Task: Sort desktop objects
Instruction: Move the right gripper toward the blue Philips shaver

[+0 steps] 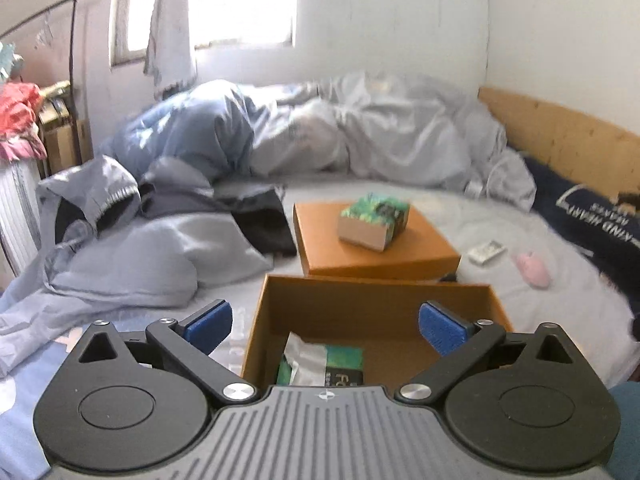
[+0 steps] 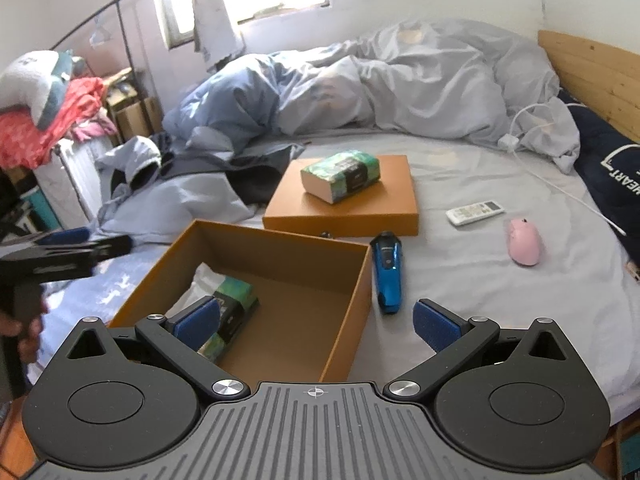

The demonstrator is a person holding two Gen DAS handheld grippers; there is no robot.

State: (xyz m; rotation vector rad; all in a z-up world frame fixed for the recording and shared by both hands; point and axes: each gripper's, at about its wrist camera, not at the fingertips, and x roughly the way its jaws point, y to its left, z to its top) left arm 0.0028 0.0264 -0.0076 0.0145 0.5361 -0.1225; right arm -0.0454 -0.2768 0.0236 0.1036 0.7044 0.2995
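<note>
Viewing along the left gripper (image 1: 325,328), the jaws stand wide apart and hold nothing. Directly between and below them sits the open orange box (image 1: 372,312) on the bed (image 1: 460,216). A green tissue pack (image 1: 322,364) with a loose white sheet lies inside this box, near the left jaw. Beyond the jaws, the orange lid (image 1: 372,248) rests flat on the bed and carries a second green tissue pack (image 1: 374,222). Right of the right jaw and farther off lie a white remote control (image 1: 487,251) and a pink computer mouse (image 1: 533,270), near each other but apart.

Viewing along the right gripper (image 2: 316,326), the jaws are likewise wide apart and empty. The open orange box (image 2: 348,296) sits ahead of the left jaw, with the tissue pack (image 2: 234,312) inside, partly hidden by that jaw. A blue electric shaver (image 2: 387,276) lies on the bed just beside the box's right wall, ahead between the jaws. The lid (image 2: 344,208) with its tissue pack (image 2: 340,176) lies farther ahead. The remote control (image 2: 475,212) and pink mouse (image 2: 523,241) lie ahead of the right jaw. The left gripper (image 2: 68,250) appears at the far left, held by a hand (image 2: 24,332).
</note>
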